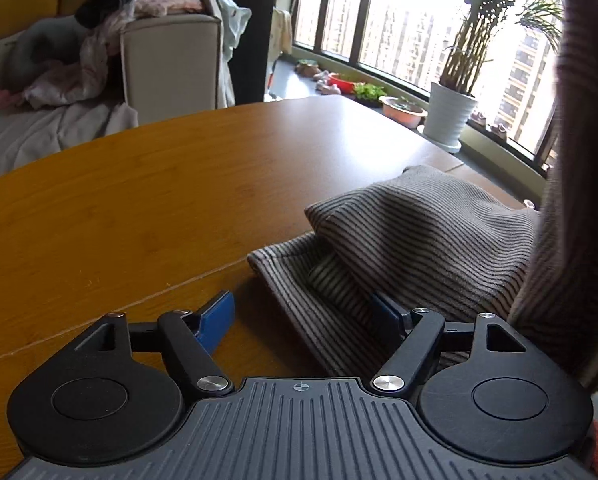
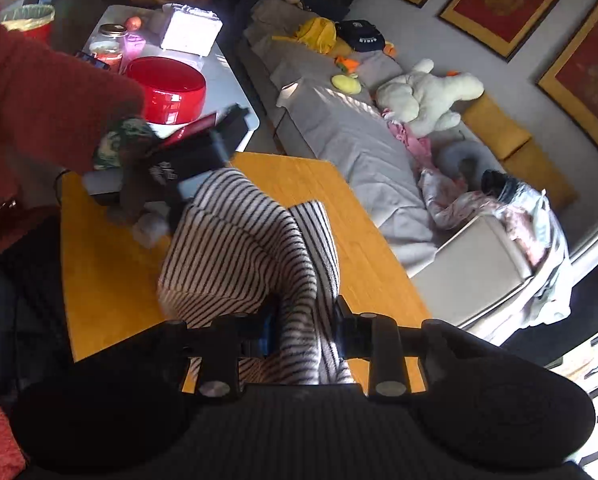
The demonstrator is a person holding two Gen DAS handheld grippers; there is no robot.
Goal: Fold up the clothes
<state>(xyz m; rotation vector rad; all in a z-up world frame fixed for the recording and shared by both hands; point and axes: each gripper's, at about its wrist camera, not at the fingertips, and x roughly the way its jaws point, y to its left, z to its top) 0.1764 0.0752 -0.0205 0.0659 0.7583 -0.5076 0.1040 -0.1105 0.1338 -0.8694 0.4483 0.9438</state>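
The garment [image 1: 427, 240] lies on the table [image 1: 139, 208] (sofa [image 2: 351, 148] behind it), one end lifted rightward

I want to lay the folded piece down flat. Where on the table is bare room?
The wooden table is bare left of the striped garment, out to its far curved edge. The right side is crowded: cloth lies there and rises into the right gripper. The left gripper sits open at the hem.

Daylight from blown-out window [image 1: 403, 28]; fisheye edges bent; motion-blurred sleeve [image 2: 39, 92], dark foreground.
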